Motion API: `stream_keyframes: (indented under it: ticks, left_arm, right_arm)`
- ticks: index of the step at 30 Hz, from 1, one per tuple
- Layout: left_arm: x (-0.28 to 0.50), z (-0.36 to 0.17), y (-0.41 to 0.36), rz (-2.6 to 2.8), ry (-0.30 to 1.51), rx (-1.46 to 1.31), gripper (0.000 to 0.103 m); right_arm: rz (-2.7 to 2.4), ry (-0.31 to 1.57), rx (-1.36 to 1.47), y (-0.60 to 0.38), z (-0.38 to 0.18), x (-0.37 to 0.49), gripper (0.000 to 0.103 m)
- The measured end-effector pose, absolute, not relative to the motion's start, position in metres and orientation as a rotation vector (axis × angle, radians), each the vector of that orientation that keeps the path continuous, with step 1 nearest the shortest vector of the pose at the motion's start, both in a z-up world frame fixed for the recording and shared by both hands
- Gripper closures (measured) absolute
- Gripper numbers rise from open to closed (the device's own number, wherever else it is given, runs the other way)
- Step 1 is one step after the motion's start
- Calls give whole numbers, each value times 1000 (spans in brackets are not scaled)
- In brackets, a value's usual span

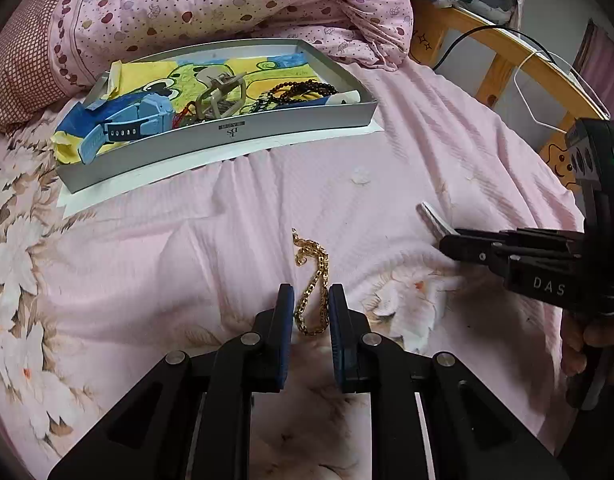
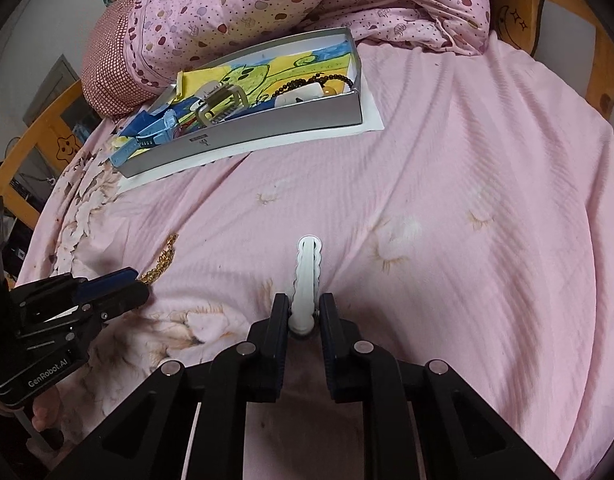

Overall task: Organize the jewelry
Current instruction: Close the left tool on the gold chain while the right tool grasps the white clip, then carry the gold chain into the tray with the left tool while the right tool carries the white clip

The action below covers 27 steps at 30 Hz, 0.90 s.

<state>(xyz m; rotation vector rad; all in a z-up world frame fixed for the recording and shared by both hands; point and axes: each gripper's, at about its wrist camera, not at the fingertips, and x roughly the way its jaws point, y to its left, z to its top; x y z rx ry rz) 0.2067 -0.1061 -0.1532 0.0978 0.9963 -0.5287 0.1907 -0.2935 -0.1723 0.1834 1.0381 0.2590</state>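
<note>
Both-handed pickup: left tongs (image 1: 311,312) clamped on gold chain (image 1: 313,280), right tongs (image 2: 303,312) clamped on white hair clip (image 2: 305,276) — both low over the bed, tray (image 1: 227,142) beyond, probably destination.

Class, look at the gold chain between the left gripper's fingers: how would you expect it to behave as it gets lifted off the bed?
The gold chain is made of small links and lies kinked on the bedsheet, so it will probably droop limp. Gripped by the left gripper at one spot, its free end would likely dangle and swing. The smooth links could slip.
</note>
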Motion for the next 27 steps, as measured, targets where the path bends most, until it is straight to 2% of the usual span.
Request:
stream_keyframes:
  ticks: [7, 15, 27]
  left_arm:
    - [195, -139, -105, -508, 986, 88, 90]
    - [174, -133, -107, -490, 994, 134, 90]
    - [175, -96, -111, -480, 908, 161, 90]
  right_arm:
    - [272, 1062, 217, -295, -165, 175, 88]
    - [288, 1005, 257, -300, -144, 161, 88]
    - [329, 885, 302, -304, -118, 159, 88]
